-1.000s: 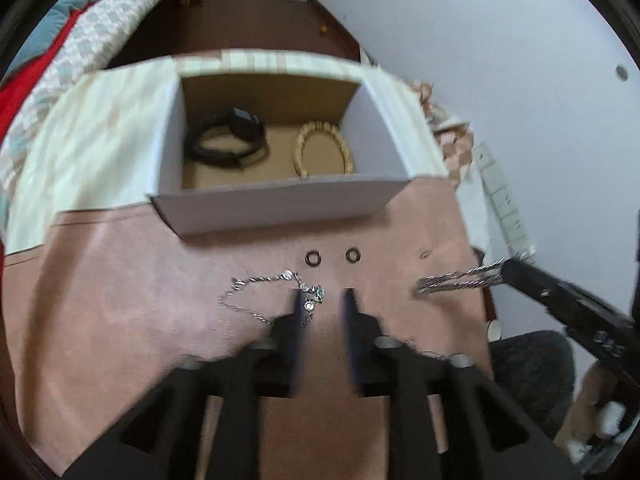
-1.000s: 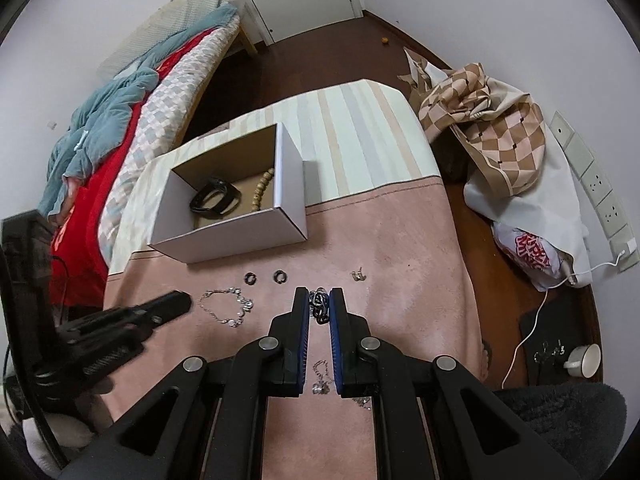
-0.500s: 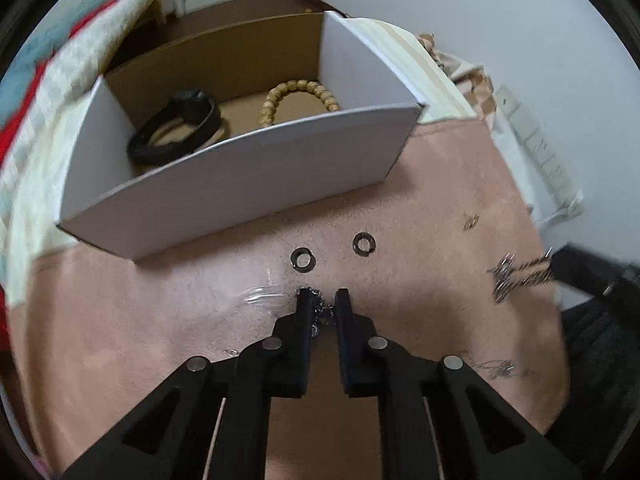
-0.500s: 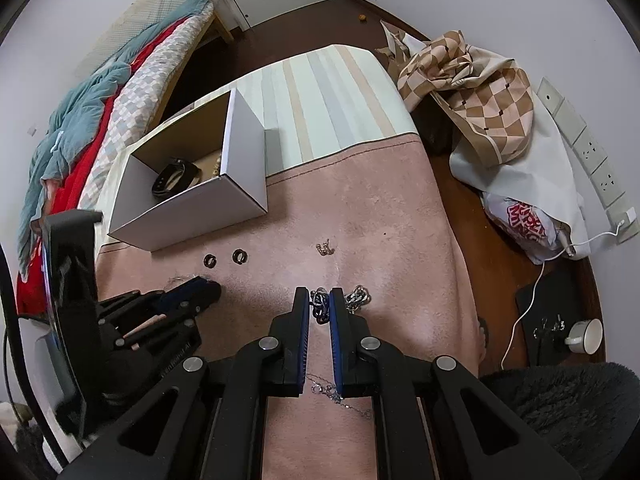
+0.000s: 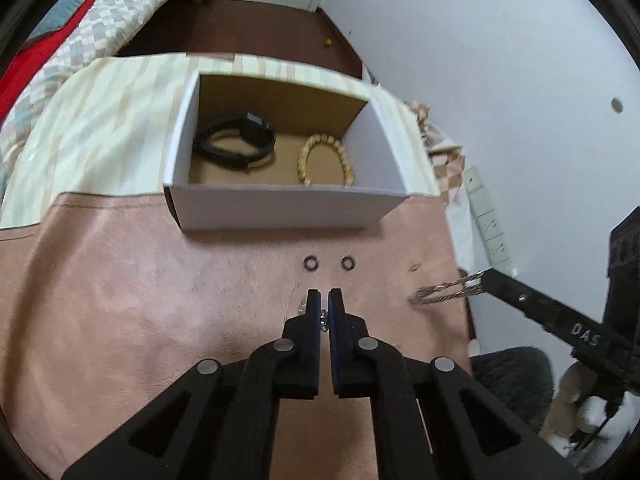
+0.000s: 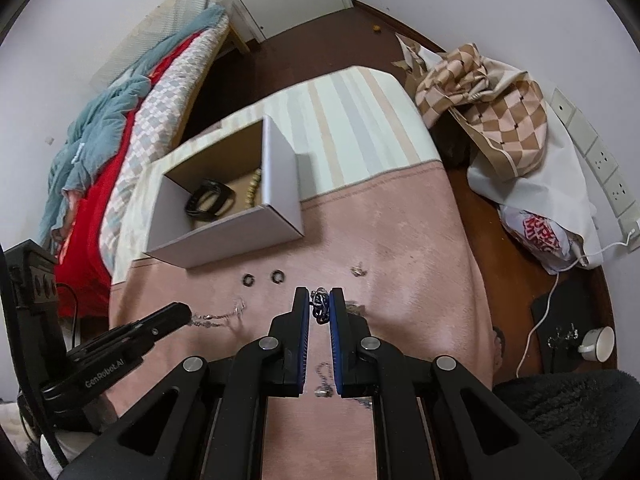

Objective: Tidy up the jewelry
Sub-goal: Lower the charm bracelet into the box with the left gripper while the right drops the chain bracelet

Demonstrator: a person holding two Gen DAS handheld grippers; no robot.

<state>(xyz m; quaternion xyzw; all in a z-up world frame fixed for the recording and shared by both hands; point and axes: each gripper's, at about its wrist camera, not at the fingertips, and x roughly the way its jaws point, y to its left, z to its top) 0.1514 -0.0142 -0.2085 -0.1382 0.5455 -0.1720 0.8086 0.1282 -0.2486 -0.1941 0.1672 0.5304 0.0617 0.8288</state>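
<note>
Left wrist view: left gripper [image 5: 324, 307] fingers have just closed onto a thin silver chain [image 6: 218, 314], pinched at the tips, rest of it trailing on the pink surface [image 5: 140, 300]. Right gripper [image 6: 319, 305] fingers nearly together, clamped on a thicker silver chain [image 5: 448, 293] (a dark knot of links bunched between the tips, another length hanging below). Two small dark rings [image 5: 310, 263] [image 5: 348, 263] lie side by side on the surface just ahead of the left fingers, between them and the white box [image 5: 280, 210]. Small metal piece [image 6: 359, 270] sits on the surface off to the right, apart from the rings. Inside the box: black band [image 5: 236, 146] on the left, beaded bracelet [image 5: 326, 160] on the right, not touching.
</note>
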